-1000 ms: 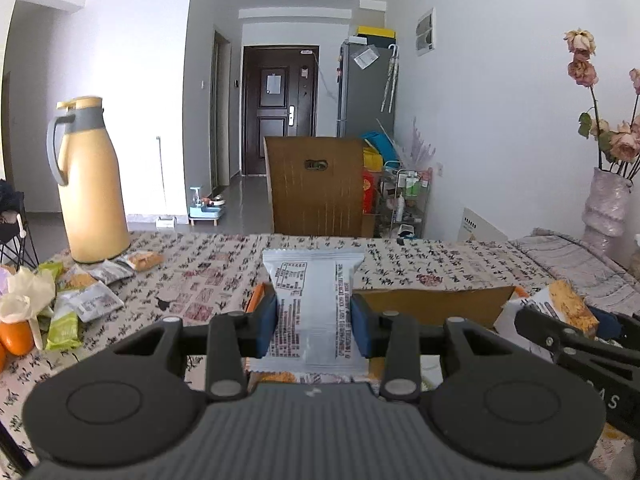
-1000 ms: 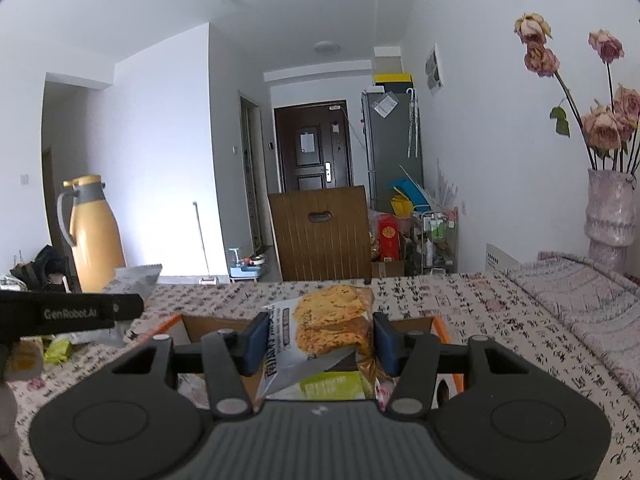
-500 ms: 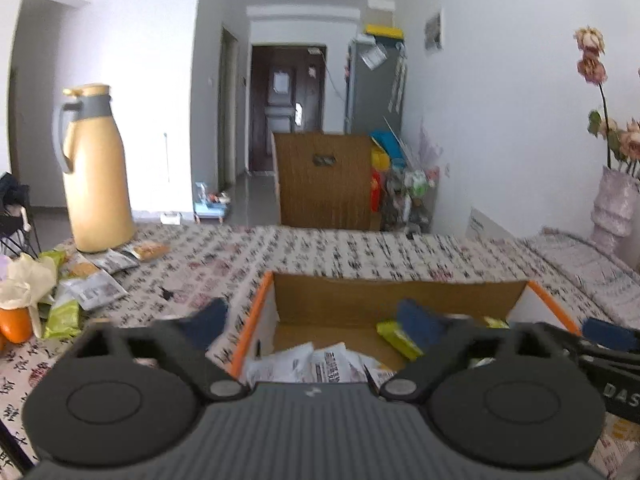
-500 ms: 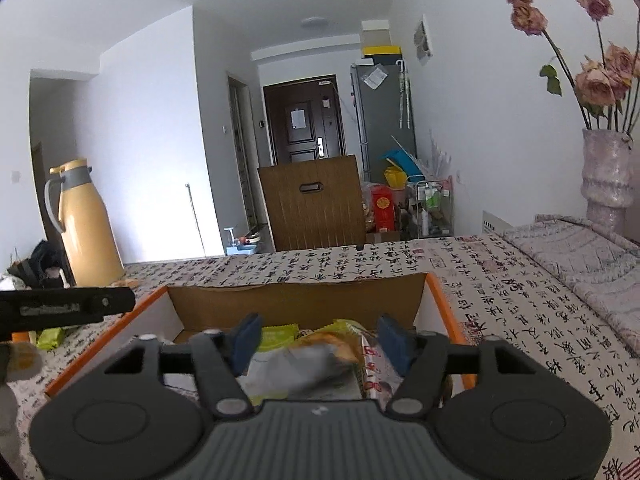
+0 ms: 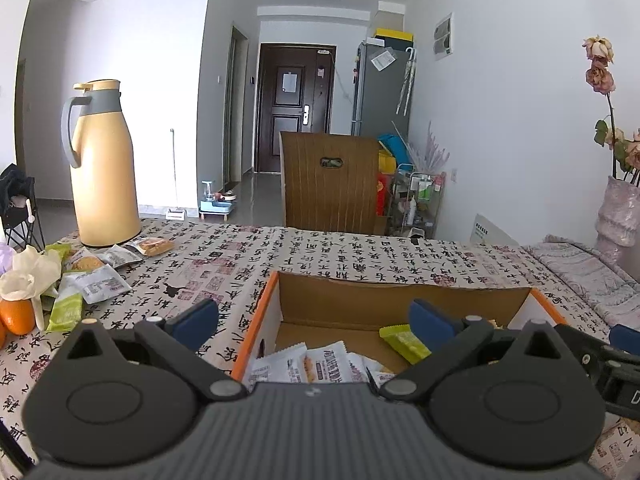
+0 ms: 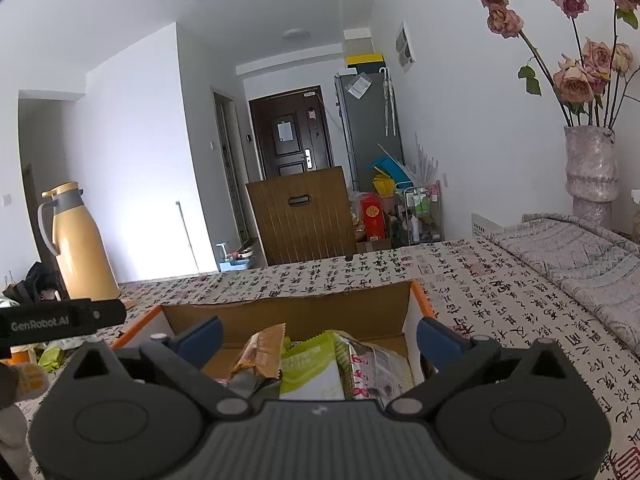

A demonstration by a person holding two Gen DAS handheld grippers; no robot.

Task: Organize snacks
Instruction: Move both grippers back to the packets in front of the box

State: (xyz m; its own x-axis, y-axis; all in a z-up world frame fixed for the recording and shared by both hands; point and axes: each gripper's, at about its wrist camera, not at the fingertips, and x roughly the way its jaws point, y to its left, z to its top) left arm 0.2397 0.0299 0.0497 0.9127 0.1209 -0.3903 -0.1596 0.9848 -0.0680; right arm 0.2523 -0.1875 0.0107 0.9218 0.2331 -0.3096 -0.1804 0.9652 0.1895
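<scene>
Cardboard box [image 5: 400,304] lies crosswise, opening up.

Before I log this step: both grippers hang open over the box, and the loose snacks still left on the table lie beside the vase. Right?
Not quite. The loose snacks lie beside the yellow jug, not the vase; the left wrist view shows it. The left gripper and right gripper do hang open over the box.

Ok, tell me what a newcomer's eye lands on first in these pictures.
First, the orange-edged cardboard box on the patterned tablecloth, with snack packets lying inside. The left gripper hangs wide open over it; the right gripper is opening, clasping nothing. Next, the tall yellow thermos far left, loose snacks beside it.
</scene>
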